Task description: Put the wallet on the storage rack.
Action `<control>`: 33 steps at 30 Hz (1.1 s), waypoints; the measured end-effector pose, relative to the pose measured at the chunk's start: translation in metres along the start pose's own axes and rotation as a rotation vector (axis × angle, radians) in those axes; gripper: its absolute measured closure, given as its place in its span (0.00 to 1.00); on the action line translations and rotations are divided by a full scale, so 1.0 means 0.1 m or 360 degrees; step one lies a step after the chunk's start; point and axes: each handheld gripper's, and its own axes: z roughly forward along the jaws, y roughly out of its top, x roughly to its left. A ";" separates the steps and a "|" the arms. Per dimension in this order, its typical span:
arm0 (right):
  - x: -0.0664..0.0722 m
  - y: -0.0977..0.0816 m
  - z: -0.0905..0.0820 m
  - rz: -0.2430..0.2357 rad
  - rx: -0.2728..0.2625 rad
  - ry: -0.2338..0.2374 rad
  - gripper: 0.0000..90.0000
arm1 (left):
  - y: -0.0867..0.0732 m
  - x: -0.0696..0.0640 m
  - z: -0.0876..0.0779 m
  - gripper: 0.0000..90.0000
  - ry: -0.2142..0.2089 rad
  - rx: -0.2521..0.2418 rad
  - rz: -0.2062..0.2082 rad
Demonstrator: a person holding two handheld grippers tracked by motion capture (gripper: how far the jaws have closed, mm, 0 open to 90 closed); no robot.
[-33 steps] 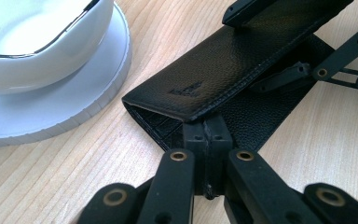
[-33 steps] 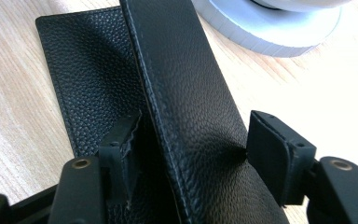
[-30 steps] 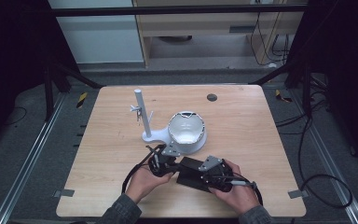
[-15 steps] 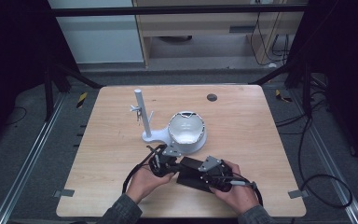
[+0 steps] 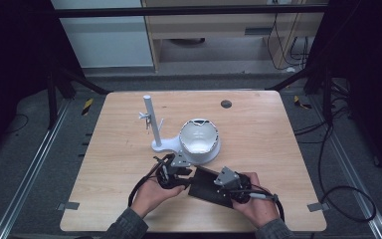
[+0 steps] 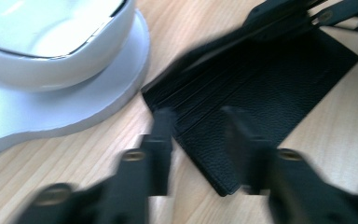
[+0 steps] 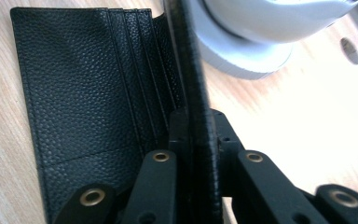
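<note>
A black leather wallet lies open on the table's near side, card slots facing up. My right gripper is shut on one flap of the wallet, which stands on edge between its fingers; its jaws have just been closing on it. In the high view the right gripper sits over the wallet's right part. My left gripper is open, its jaws having just been opening, and they straddle the wallet's near corner without pressing it. From above, the left gripper is at the wallet's left end.
A white stand with an upright post and a round white bowl sits just beyond the wallet, its base close to the left jaws. A dark round hole marks the far table edge. Cables trail off the near side.
The left jaws have parted and the right jaws have come together on the wallet's flap. Both hands stay where they were.
</note>
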 end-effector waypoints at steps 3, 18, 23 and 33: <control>-0.05 -0.03 -0.06 0.0015 -0.0055 -0.0009 0.93 | -0.02 0.02 -0.01 0.47 0.0008 -0.0014 -0.0013; -0.34 -0.22 -0.36 0.0221 -0.0371 -0.0019 0.93 | 0.08 0.01 0.01 0.16 -0.0025 -0.0130 0.0008; -0.38 -0.26 -0.41 0.0265 -0.0456 -0.0013 0.93 | 0.20 -0.02 -0.03 0.16 -0.0023 -0.0117 0.0040; -0.44 -0.29 -0.46 0.0366 -0.0628 0.0007 0.93 | 0.37 0.02 -0.06 0.18 -0.0034 -0.0085 0.0069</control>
